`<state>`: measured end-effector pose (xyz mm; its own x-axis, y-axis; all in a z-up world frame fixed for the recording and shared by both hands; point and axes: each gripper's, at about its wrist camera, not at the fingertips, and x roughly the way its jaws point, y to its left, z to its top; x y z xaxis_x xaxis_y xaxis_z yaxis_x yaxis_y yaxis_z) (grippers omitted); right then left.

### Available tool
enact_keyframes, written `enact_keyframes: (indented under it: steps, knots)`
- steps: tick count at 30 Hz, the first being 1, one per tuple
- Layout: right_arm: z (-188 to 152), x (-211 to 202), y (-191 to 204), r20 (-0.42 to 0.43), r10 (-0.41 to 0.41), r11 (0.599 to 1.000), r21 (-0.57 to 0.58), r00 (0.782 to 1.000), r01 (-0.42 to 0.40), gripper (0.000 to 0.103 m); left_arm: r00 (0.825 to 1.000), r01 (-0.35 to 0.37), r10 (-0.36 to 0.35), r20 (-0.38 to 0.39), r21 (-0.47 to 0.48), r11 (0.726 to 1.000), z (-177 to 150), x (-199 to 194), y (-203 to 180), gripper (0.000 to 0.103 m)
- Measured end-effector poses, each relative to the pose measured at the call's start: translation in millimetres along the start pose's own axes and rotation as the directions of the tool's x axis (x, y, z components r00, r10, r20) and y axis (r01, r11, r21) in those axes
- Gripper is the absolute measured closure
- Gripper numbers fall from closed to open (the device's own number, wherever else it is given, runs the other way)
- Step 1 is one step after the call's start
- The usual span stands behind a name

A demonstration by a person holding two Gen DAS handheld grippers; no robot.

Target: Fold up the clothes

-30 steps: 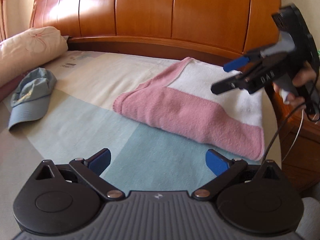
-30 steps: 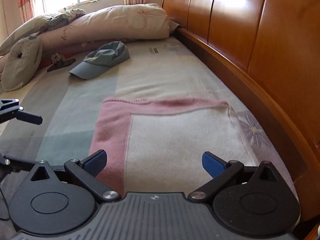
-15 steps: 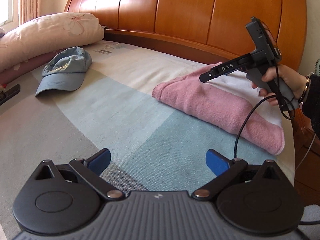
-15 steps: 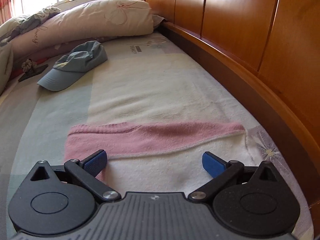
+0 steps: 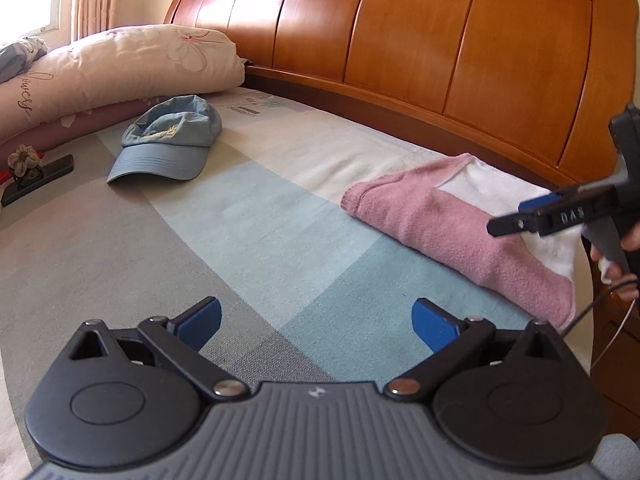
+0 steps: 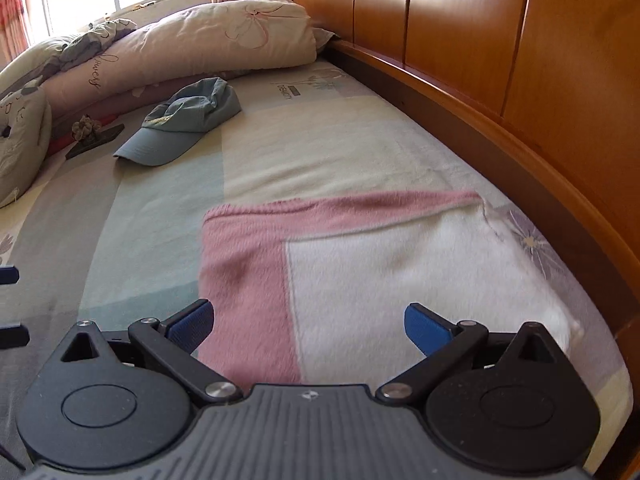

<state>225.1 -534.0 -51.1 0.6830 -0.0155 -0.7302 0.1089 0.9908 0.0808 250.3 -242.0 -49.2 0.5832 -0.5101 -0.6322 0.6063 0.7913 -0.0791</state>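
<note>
A folded pink and white garment [image 5: 452,220] [image 6: 360,256] lies flat on the bed beside the wooden headboard. My left gripper [image 5: 316,320] is open and empty over the blue-grey sheet, well to the left of the garment. My right gripper [image 6: 306,326] is open and empty, hovering just above the garment's near edge. In the left wrist view the right gripper [image 5: 524,216] shows at the right edge, held in a person's hand over the garment's white part. The tips of my left gripper's fingers [image 6: 10,276] peek in at the left edge of the right wrist view.
A blue cap [image 5: 168,140] [image 6: 188,120] lies on the bed farther left. Rolled quilts and pillows [image 5: 112,68] [image 6: 192,44] sit behind it, with a dark phone and a small flower ornament [image 5: 36,172] nearby. The wooden headboard [image 5: 420,32] runs along the far side.
My right gripper pulled back and rose, so more of the garment shows under it. The left gripper's view swung left, putting the garment at its right edge. Both stay open.
</note>
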Motion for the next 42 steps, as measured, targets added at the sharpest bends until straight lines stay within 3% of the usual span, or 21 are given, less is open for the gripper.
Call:
enact_keyframes:
  steps: [4, 7, 10, 14, 18, 21, 27, 31, 35, 37, 40, 42]
  knots:
    - [-45, -28, 20, -0.009, -0.027, 1.0, 0.009, 1.0, 0.027, 0.0, 1.0, -0.016, 0.015, 0.021, 0.039, 0.999, -4, -19, -8, 0.002]
    - [-67, -43, 31, 0.004, 0.028, 0.999, 0.029, 1.0, -0.029, 0.0, 0.999, -0.021, 0.02, 0.027, 0.045, 0.999, -8, -30, -12, 0.002]
    - [-77, -40, 31, -0.037, 0.032, 0.998, 0.063, 0.999, -0.029, 0.0, 0.999, -0.027, 0.026, 0.039, 0.044, 0.999, -10, -42, -16, 0.002]
    - [-69, -62, 26, 0.033, 0.039, 0.995, 0.086, 0.999, -0.042, 0.0, 0.995, -0.056, 0.049, 0.087, 0.074, 0.996, -15, -58, -20, 0.001]
    - [-43, -58, -5, 0.113, -0.055, 0.994, 0.1, 0.992, 0.044, 0.0, 0.997, -0.048, 0.042, 0.064, 0.092, 0.995, -18, -57, -23, 0.001]
    - [-31, -35, -47, 0.087, -0.102, 0.97, 0.229, 0.991, 0.079, 0.0, 0.999, -0.018, 0.016, 0.028, 0.091, 0.996, -20, -54, -25, 0.001]
    - [-46, -22, -101, 0.078, -0.177, 0.945, 0.293, 0.981, 0.148, 0.001, 1.0, -0.018, 0.018, 0.0, 0.106, 0.994, -23, -39, -29, 0.001]
    - [-51, -35, -100, 0.129, -0.162, 0.938, 0.329, 0.978, 0.112, 0.0, 1.0, 0.012, -0.01, -0.015, 0.11, 0.994, -24, -28, -34, 0.001]
    - [-43, -34, -90, 0.17, -0.128, 0.953, 0.293, 0.977, 0.074, 0.0, 0.999, 0.033, -0.031, -0.019, 0.127, 0.991, -24, -23, -45, 0.001]
    - [-39, -26, -91, 0.14, -0.14, 0.954, 0.283, 0.98, 0.096, 0.0, 0.999, 0.046, -0.044, -0.014, 0.134, 0.99, -24, -26, -49, 0.001]
    - [-43, -20, -92, 0.072, -0.219, 0.925, 0.333, 0.973, 0.184, 0.0, 0.998, 0.067, -0.066, -0.015, 0.12, 0.991, -24, -30, -48, 0.001]
    - [-48, -33, -76, 0.102, -0.219, 0.923, 0.343, 0.97, 0.173, 0.0, 0.997, 0.079, -0.077, -0.023, 0.099, 0.992, -25, -32, -45, 0.001]
